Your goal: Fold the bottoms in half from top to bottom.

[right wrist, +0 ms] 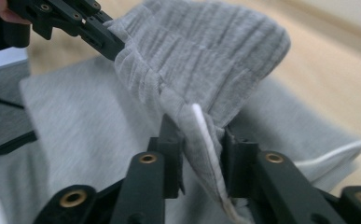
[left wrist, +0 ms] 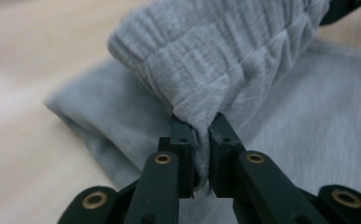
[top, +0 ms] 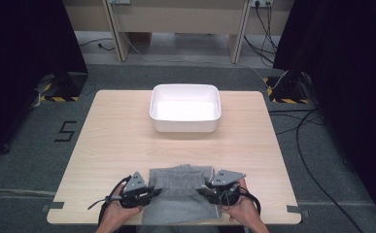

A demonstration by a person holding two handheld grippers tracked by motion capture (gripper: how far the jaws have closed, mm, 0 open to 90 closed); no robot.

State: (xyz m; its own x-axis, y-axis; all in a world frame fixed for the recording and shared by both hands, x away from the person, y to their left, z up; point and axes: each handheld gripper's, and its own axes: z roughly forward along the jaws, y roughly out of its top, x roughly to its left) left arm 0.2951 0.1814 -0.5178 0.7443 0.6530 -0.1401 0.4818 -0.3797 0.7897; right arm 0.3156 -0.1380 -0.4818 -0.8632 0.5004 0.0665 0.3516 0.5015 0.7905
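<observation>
Both claws, left (top: pixel 152 192) and right (top: pixel 206 188), pinch the grey garment's (top: pixel 178 204) ribbed band at the table's (top: pixel 117 141) near edge.

The cloth (top: pixel 181 191) is soft grey all over, with thin ribbed lines on its folded band and a white stripe along one edge; the tub (top: pixel 185 108) is plain white; the table (top: pixel 127 141) is pale wood with faint grain lines; both grippers, left (top: pixel 149 193) and right (top: pixel 206 188), are black with small gold rings and grey plates on top.
</observation>
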